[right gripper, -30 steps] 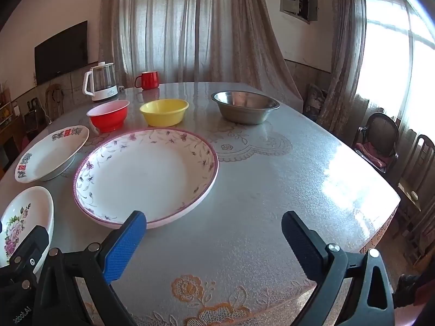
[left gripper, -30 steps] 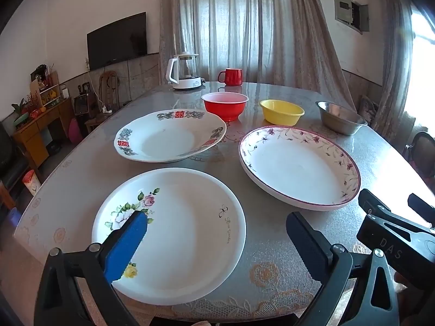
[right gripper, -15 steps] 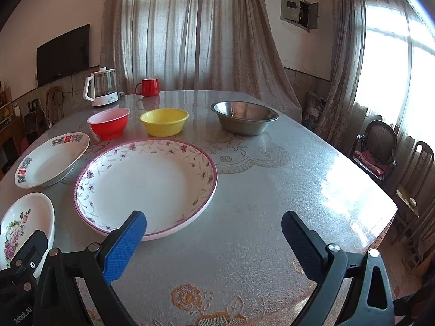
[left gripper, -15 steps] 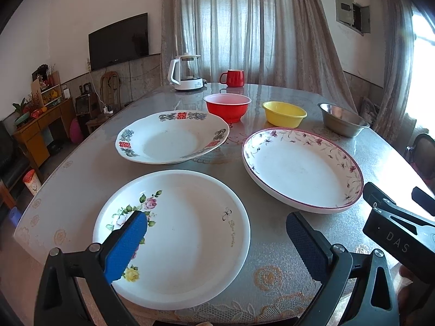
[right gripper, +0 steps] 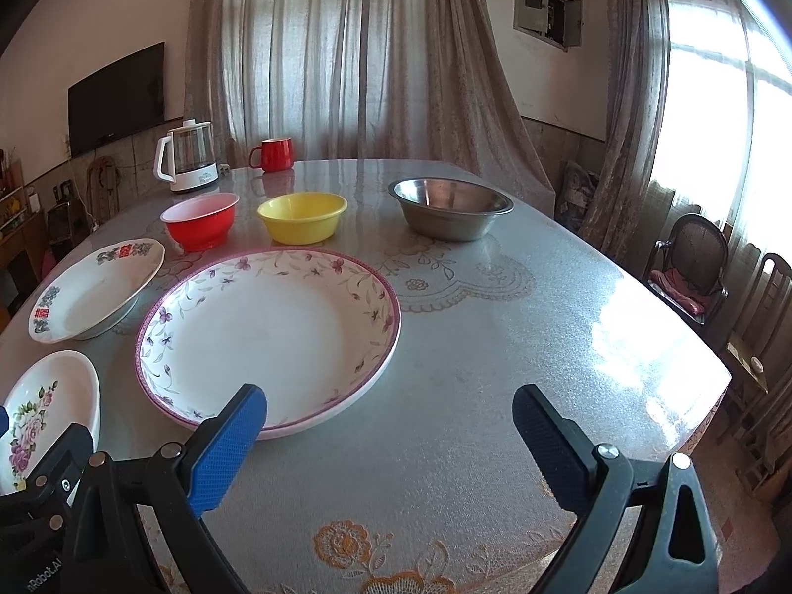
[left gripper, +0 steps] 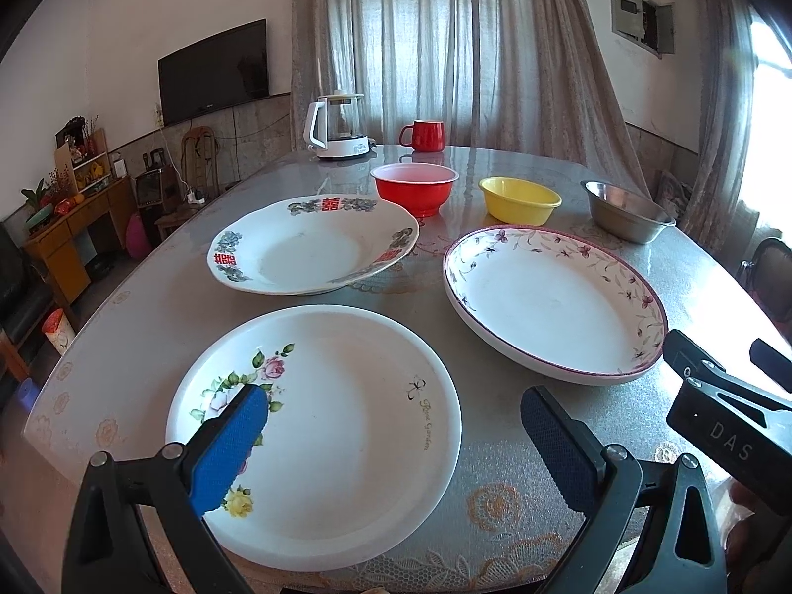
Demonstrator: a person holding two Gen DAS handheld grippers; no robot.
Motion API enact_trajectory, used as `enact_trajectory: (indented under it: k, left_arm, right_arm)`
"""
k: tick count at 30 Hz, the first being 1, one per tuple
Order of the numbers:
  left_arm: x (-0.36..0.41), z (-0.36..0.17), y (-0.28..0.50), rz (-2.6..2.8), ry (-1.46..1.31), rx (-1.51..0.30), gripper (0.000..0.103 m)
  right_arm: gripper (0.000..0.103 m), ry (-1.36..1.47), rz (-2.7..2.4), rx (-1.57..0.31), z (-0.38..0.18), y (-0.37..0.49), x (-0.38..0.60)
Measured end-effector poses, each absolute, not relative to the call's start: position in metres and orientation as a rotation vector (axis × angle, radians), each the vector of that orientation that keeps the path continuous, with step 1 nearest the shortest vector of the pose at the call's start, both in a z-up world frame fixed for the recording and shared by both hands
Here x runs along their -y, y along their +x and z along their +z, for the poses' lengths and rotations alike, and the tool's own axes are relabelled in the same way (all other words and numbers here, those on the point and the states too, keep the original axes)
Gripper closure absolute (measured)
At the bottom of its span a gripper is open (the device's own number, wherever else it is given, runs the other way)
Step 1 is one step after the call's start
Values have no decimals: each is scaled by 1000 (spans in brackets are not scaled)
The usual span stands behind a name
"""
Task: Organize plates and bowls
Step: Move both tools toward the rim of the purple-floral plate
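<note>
- Rose plate (left gripper: 341, 425) — white, pink roses and a yellow flower on its near-left side, small script at the right; it lies nearest on the tabletop (right gripper: 495, 371), empty.
- Vine plate (right gripper: 270, 331) — the largest, purple rim with a ring of small flowers; it sits right of the rose plate, empty.
- Red-character plate (left gripper: 314, 252) — a wavy edge with blue-grey flowers; it sits behind the rose plate, empty.
- Behind the plates stand three bowls in a row: red bowl (right gripper: 200, 220), yellow bowl (right gripper: 302, 215), steel bowl (right gripper: 450, 205), all empty.
- Left claw (left gripper: 396, 445) hangs over the rose plate's near edge, fingers wide apart, holding nothing.
- Right claw (right gripper: 388, 445) is likewise spread wide and holds nothing, its left finger (right gripper: 225, 450) over the vine plate's near rim.
</note>
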State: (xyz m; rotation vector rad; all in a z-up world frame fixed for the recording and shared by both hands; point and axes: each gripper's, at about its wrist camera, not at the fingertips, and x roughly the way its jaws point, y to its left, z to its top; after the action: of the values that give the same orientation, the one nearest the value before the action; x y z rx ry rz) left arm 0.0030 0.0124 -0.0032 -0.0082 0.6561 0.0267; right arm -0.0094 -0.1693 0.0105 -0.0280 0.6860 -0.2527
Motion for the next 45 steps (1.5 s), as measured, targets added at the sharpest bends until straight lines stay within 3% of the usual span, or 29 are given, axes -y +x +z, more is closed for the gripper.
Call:
enact_trajectory:
  k: [45]
  left_arm:
    - [6,9,28,-232,5,-685,0]
  right_arm:
    - [5,121,-58,-776,2,27,208]
